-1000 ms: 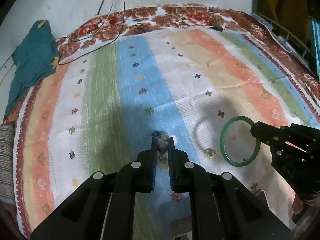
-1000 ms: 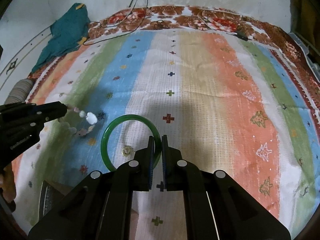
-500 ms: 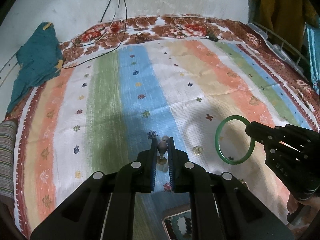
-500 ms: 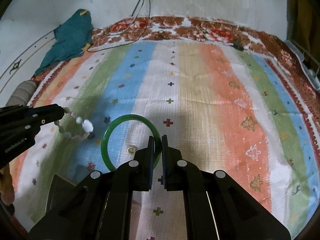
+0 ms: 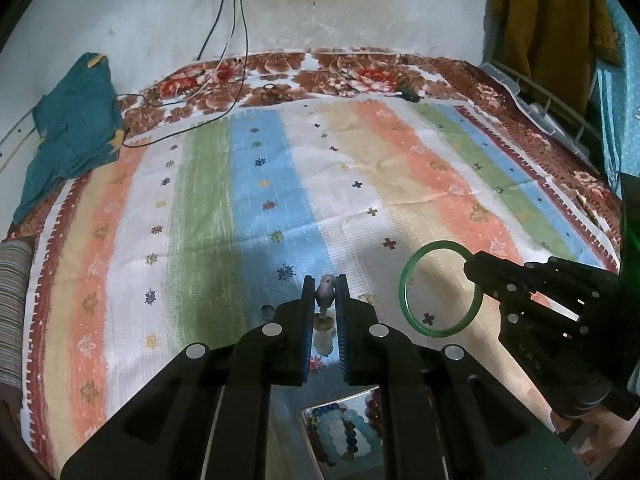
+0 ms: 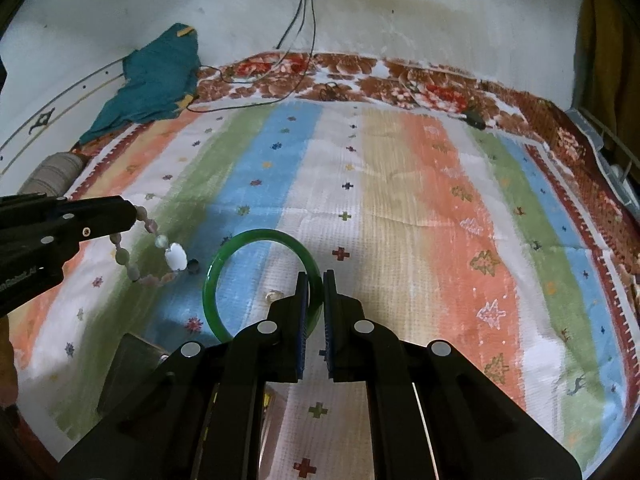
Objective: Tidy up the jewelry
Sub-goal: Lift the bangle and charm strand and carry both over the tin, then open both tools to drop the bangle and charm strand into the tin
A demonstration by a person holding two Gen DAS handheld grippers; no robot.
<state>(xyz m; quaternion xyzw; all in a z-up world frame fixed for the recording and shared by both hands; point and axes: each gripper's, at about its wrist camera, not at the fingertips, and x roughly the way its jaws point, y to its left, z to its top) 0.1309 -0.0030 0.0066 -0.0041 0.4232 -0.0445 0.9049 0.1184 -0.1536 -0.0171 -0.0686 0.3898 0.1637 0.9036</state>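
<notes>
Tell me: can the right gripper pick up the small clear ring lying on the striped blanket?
Probably not yet: the right gripper is shut on the green bangle, though the small clear ring lies uncovered close below.

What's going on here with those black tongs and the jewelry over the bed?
A person is sorting jewelry with a hand-held gripper in each hand. The left hand-held gripper is shut on a beaded bracelet, which dangles above the striped bedspread. The right hand-held gripper is shut on a green bangle, held in the air. An open box with more beads sits just below.
</notes>
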